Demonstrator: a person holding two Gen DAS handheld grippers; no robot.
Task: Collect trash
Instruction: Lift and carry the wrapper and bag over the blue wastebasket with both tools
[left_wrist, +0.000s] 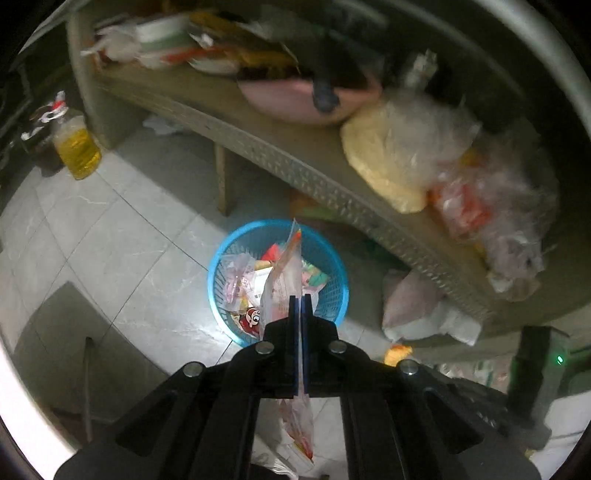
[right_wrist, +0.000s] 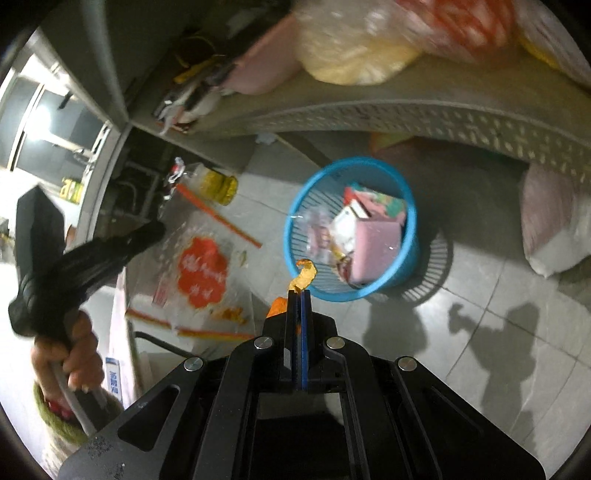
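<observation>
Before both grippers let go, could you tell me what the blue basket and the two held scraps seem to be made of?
Blue basket: probably moulded plastic, going by its slotted walls. Bag in the left gripper: thin clear printed film, crinkled. Orange scrap in the right gripper: curled, possibly peel or wrapper; unclear.

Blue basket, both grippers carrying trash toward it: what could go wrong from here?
1. The left gripper pinches a long plastic bag mid-length; released, it could drape over the blue basket rim rather than drop in.
2. The orange scrap in the right gripper sits near the rim, so it might fall outside.
3. The basket looks fairly full; light wrappers may slide off.
</observation>
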